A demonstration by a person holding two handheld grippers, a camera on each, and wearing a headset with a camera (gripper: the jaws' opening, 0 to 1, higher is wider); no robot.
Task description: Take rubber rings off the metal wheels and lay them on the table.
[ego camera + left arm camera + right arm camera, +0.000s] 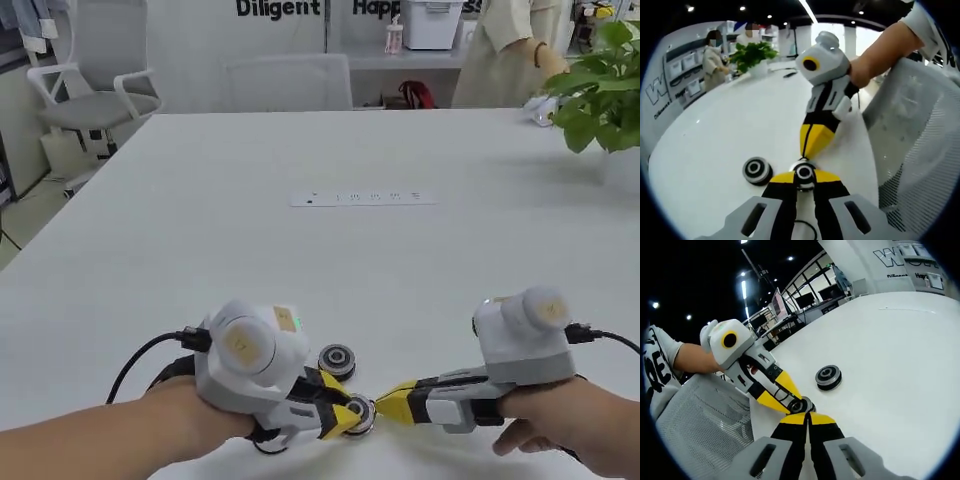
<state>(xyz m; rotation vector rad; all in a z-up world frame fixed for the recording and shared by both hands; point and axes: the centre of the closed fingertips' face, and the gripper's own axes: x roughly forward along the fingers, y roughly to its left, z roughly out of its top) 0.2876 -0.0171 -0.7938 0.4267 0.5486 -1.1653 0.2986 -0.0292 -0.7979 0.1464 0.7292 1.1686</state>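
Note:
My left gripper (352, 414) is shut on a small metal wheel (361, 413) just above the table's near edge. In the left gripper view the wheel (804, 172) sits between my yellow fingertips (782, 177). My right gripper (385, 405) comes in from the right with its jaws shut. Its tips (810, 150) touch the wheel's rim, and I cannot tell whether they pinch the rubber ring. In the right gripper view the same wheel (801, 405) sits just ahead of my right gripper (807, 416). A second wheel (337, 360) (757, 170) (828, 376) with a black rim lies flat nearby. A thin black ring (805, 228) lies under the left gripper.
The white table (300, 270) stretches far ahead, with a white power strip (363, 198) at its middle. A potted plant (600, 95) stands at the far right. Office chairs (95, 80) and a standing person (505, 50) are beyond the far edge.

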